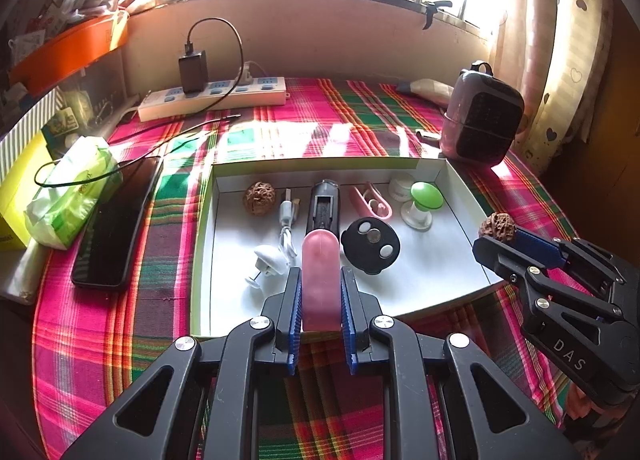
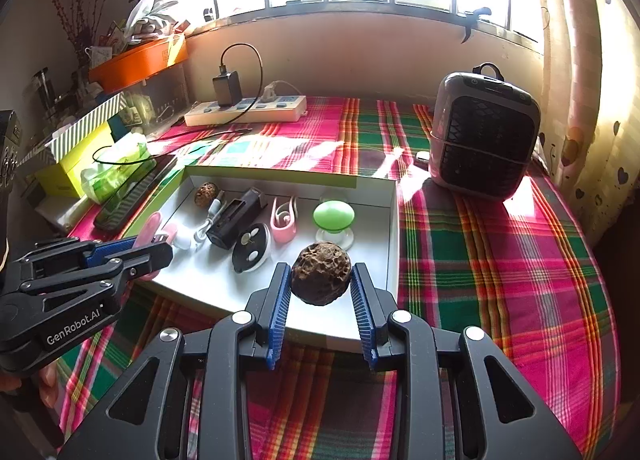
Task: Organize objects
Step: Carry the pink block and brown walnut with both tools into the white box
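L gripper [image 1: 320, 292] was clamped on a translucent pink rounded plastic piece [image 1: 320, 280], long axis running fwd along the fingers toward 12 o'clock, its tip over the near half of the shallow white cardboard box lid [image 1: 460, 183] on the pink-and-green plaid cloth [image 1: 180, 199]. Straight ahead at 12 lay a dark oblong device w/ an open slot [image 1: 325, 205], same long axis as the pink piece; a black disc w/ two white pads [image 1: 371, 246] sat at approx 1 o'clock and a white plug w/ cable [image 1: 276, 252] at 11, so judging by this any set-down spot was the bare floor btwn tip and those items, tight. A wrinkled brown walnut [image 1: 260, 197] sat at the box's far L. R gripper [image 2: 320, 288] was pinched on a second, rough brown walnut [image 2: 321, 278], held above the box's near R part, w/ a green-topped white knob [image 2: 334, 219] at 12 and bare floor below. R looked nearer a free patch than L. Readable: "DAS" on the R gripper body in the left wrist view, "GenRobot.AI" on the L gripper body in the right wrist view.
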Demonstrator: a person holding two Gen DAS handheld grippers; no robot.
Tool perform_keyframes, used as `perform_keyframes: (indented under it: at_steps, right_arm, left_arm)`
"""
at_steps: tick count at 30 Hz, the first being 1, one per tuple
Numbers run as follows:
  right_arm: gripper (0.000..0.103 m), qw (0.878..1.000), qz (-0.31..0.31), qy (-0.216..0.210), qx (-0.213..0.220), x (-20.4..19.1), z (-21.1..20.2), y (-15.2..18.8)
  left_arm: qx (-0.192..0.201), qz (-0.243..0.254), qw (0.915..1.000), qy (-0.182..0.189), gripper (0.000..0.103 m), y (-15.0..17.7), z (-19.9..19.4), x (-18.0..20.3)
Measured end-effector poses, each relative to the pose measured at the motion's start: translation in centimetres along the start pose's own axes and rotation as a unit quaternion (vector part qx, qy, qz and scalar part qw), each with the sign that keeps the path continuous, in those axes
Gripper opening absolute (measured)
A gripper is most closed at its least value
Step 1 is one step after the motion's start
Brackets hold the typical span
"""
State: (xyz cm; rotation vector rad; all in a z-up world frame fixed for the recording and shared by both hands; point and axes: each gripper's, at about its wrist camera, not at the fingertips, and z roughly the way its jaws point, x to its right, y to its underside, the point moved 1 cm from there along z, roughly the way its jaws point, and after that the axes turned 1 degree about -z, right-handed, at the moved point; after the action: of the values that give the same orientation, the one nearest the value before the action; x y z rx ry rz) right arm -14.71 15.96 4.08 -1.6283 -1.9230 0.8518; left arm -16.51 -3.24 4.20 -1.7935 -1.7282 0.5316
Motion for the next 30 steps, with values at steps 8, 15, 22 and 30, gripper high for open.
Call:
perform_keyframes:
  at_steps: [8,15,22,30]
  right_arm:
    - [0.032,1.0,-0.001,0.0,-0.008,0.4,1.7,-0.7]
    - [0.032,1.0,-0.002,0.001,-0.02,0.7,3.1,-0.8]
    - [0.032,1.0,-0.004,0.0,-0.029,0.8,3.8,-0.7]
    - [0.032,0.999,-0.007,-0.001,-0.038,0.9,4.4,-0.6]
  left_arm:
    - [-0.009,0.001,0.9999,-0.004,0.016,-0.3,1.4,-0.1]
    - [-0.015,0.002,0.9999,-0.005,0.016,-0.4,2.2,0.0]
    - [-0.024,0.002,0.9997,-0.005,0.016,-0.4,3.0,0.0]
    - [-0.031,0.003,0.9995,-0.006,0.016,-0.3,3.6,0.0]
